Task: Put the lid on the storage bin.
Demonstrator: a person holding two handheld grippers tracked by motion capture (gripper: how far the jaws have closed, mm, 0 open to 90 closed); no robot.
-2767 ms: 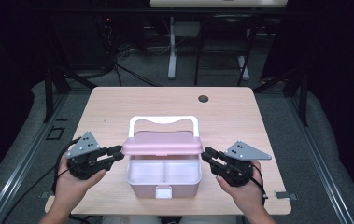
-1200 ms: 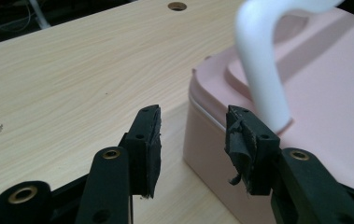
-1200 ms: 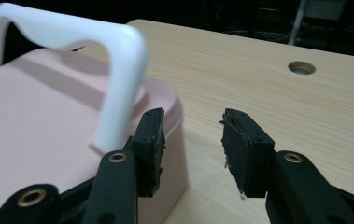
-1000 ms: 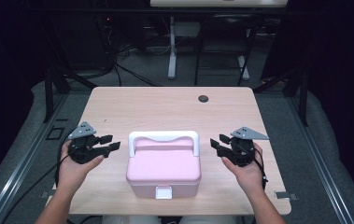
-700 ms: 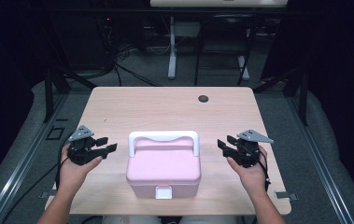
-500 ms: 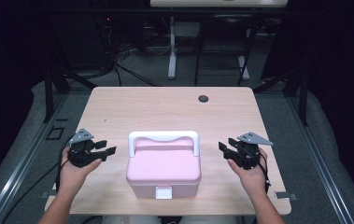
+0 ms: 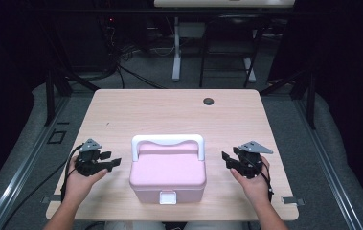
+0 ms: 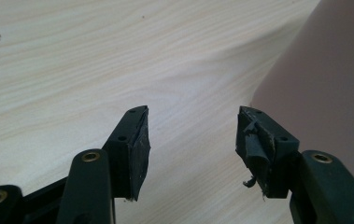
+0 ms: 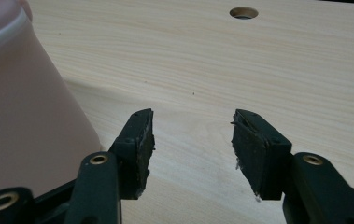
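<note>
**Now that the box is shut, I set down clear of it**

Seen from the high view, the pink box (image 7: 167,170) sits at the near middle of the bench (image 7: 169,110), lid down, white handle (image 7: 167,140) lying flat along its far edge and the latch (image 7: 167,197) facing me. My left gripper (image 7: 113,162) is just beside its left wall and my right gripper (image 7: 226,158) is just beside its right wall. Neither touches it. I judge the step to be resting both tools on the bench, so the point is to come down without nudging the box.

In the left gripper view, my fingers (image 8: 135,149) have just been opening and stand wide apart, with nothing between them but bare wood. The box wall (image 8: 324,93) rises close past the right-hand finger. I would keep that finger off it and drift outward rather than inward.

In the right gripper view, the fingers (image 9: 139,149) have likewise just been opening, with only bench between them. The box (image 9: 25,102) looms beside the left-hand finger, and the cable hole (image 9: 243,12) lies well ahead. Here too I would lower straight and keep the gap to the box.
</note>
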